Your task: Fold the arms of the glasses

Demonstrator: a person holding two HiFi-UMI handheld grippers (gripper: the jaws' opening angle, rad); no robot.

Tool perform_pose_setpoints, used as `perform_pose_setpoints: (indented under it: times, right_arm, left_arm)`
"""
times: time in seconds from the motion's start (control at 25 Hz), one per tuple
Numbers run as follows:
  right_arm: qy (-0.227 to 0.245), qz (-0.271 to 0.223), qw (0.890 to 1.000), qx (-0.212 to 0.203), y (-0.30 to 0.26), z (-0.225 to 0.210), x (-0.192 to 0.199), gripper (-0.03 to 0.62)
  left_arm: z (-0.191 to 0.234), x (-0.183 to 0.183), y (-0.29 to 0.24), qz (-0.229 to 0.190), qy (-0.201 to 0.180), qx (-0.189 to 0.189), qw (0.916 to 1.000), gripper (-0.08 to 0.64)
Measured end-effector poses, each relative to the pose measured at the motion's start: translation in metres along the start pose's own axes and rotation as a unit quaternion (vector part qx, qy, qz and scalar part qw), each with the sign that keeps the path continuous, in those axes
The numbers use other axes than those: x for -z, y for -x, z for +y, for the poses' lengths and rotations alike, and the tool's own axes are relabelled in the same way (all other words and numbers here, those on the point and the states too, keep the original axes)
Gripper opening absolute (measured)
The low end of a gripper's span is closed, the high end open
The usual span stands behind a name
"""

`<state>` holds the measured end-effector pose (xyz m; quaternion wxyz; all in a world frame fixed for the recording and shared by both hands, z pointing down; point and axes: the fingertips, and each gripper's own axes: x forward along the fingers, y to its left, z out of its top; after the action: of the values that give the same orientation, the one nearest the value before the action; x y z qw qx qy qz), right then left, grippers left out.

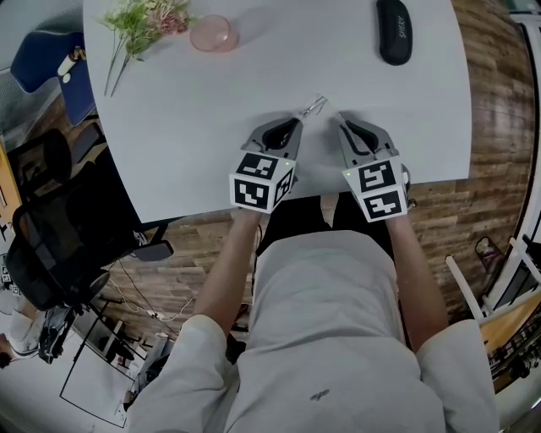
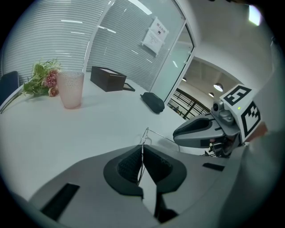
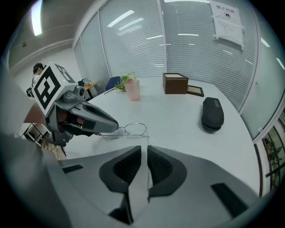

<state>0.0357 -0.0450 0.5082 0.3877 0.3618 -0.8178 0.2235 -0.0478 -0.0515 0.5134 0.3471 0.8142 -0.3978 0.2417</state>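
Lots of bare white table lies far and left; its edge is near. Left gripper pinches thin silver wire glasses; right gripper's fingers are barely apart (the glasses reach between them).

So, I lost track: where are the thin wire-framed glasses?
In the head view, the thin wire-framed glasses are near the white table's front edge, pinched by the left gripper, just left of the right gripper.

Open table separates the glasses from the far case, cup and flowers.
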Motion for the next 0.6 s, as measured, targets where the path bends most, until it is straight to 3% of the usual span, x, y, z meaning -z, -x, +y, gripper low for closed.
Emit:
perform_pose_setpoints:
  times: [0.6]
  right_arm:
    - [-0.018, 0.025, 1.000, 0.006, 0.000, -0.010, 0.027, 0.052]
  left_arm:
    - [0.000, 0.000, -0.001, 0.003, 0.002, 0.000, 1.0000, 0.025]
